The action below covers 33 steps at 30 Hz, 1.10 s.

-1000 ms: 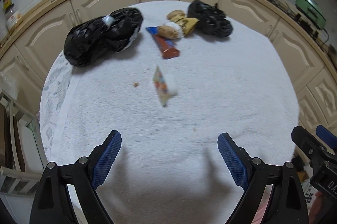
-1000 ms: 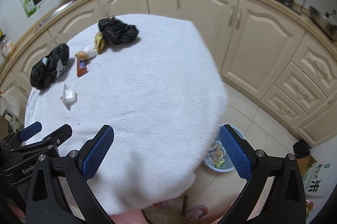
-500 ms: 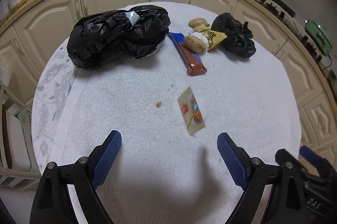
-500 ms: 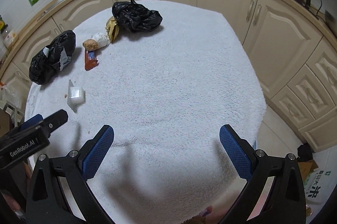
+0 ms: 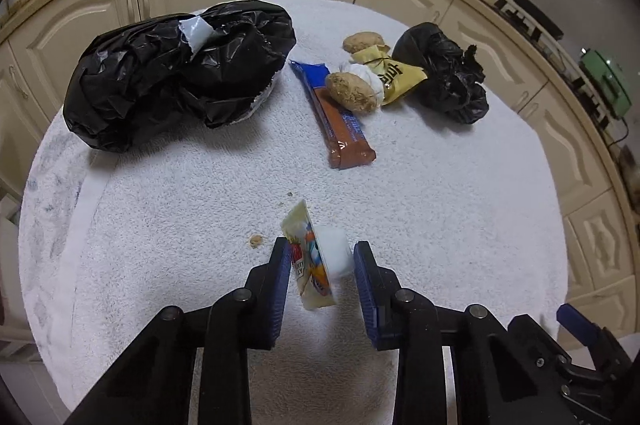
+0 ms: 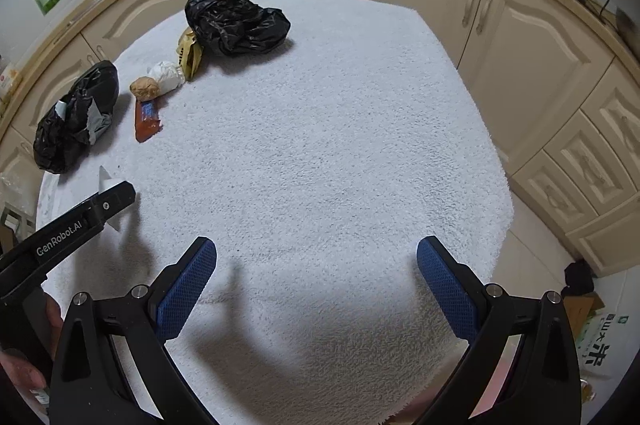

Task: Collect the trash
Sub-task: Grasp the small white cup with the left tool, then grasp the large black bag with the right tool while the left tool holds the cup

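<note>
Closing around a small white jelly cup (image 5: 334,253), the left hand-held gripper (image 5: 320,261) is pointing steeply down at the desk (image 5: 440,225), which is wearing a white towel cover. Its blue pads are standing either side of the cup, whose printed foil lid (image 5: 308,261) is peeling up on the left; the left pad is touching the lid and the right pad is meeting the cup's side, so the grip is looking made, though the jaws are closing at this moment. Just left of the cup a crumb (image 5: 255,240) is lying on the towel. Further back, a brown and blue snack bar wrapper (image 5: 336,121) is lying lengthwise, with a round biscuit (image 5: 352,91) resting on it, a white crumpled wad (image 5: 366,75) and a yellow wrapper (image 5: 394,75) beside that, a large black bag (image 5: 176,73) to the left and a small black bag (image 5: 444,73) to the right. Seen from the right wrist, the right hand-held gripper (image 6: 316,277) is hanging released, jaws wide apart with nothing between them, above the bare near part of the desk. At the left edge of this view the left tool's black body is covering most of the cup.
</note>
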Available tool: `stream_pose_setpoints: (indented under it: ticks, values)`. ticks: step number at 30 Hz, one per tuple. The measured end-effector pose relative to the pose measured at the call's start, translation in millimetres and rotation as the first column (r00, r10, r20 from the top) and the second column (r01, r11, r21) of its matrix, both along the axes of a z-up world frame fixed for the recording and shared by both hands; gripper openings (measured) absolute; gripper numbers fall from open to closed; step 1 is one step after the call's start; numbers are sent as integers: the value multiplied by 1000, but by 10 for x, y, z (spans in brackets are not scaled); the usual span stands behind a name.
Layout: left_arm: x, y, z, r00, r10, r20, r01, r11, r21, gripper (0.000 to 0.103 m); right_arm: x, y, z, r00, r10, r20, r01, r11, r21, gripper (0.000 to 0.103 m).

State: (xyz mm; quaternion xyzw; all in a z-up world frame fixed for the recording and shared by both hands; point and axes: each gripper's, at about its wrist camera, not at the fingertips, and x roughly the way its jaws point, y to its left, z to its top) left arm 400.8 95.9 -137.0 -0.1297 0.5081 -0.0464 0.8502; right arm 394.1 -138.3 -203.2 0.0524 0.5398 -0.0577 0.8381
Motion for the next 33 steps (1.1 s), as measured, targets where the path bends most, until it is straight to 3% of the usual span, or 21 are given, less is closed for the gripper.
stream_pose_setpoints:
  ticks: [7,20,27,33]
  values:
    - [-150,124,133,1000,-12,26,13,1000,-10,18,1,119,69,999,31,19,-31,999,16,102]
    - [-629,611,354,996,36,82,-43,996,80,18,42,511,89,993,117,16,-118,990,71,102]
    - [-841,982,471,991,90,99,-98,992,85,18,179,761,182,988,151,34,-154,981,115,102]
    - [-796,1293,509,985,130,110,-138,988,65,18,443,1157,359,977,207,55,-212,971,108,102]
